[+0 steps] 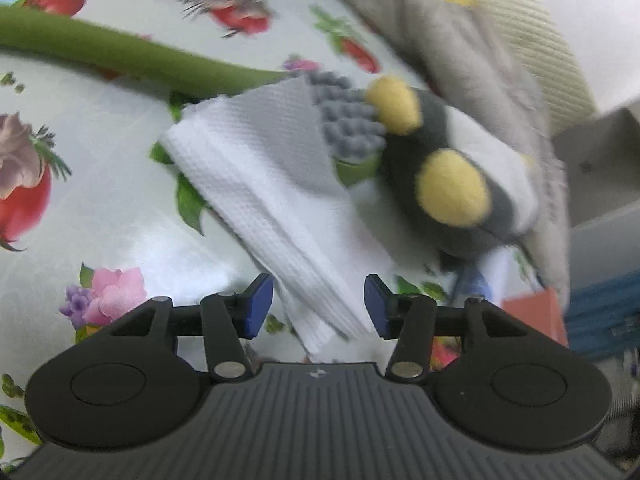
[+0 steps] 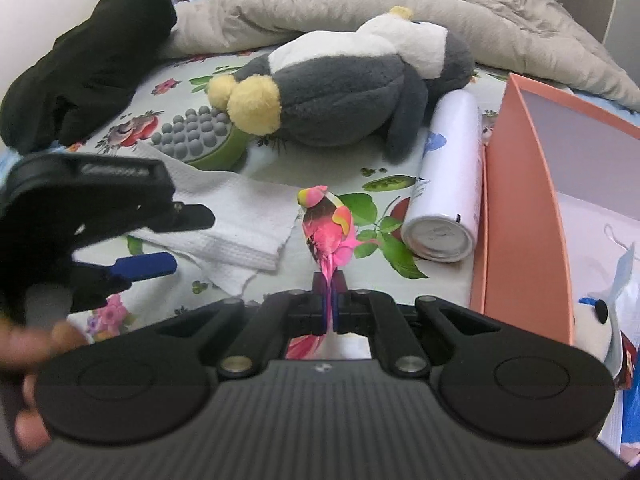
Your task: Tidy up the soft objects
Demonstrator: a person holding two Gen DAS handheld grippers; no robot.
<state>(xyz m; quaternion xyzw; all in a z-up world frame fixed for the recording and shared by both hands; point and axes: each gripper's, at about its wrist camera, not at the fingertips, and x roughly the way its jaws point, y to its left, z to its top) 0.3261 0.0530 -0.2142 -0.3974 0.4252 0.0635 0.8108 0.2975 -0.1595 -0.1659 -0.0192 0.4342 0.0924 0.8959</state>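
Progress is small: right gripper [image 2: 330,300] jaws pinch a pink cloth [image 2: 326,232] beside the orange box [image 2: 520,216]; left gripper [image 1: 319,306] jaws stand open, empty, over the napkins [image 1: 256,184]; plush penguin [image 2: 340,96] lies beyond the box.

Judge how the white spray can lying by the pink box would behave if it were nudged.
The white spray can lies on its side on the floral sheet, so it would probably roll sideways. Its smooth round wall looks slippery for narrow pads. The pink box close beside it would likely stop a roll that way.
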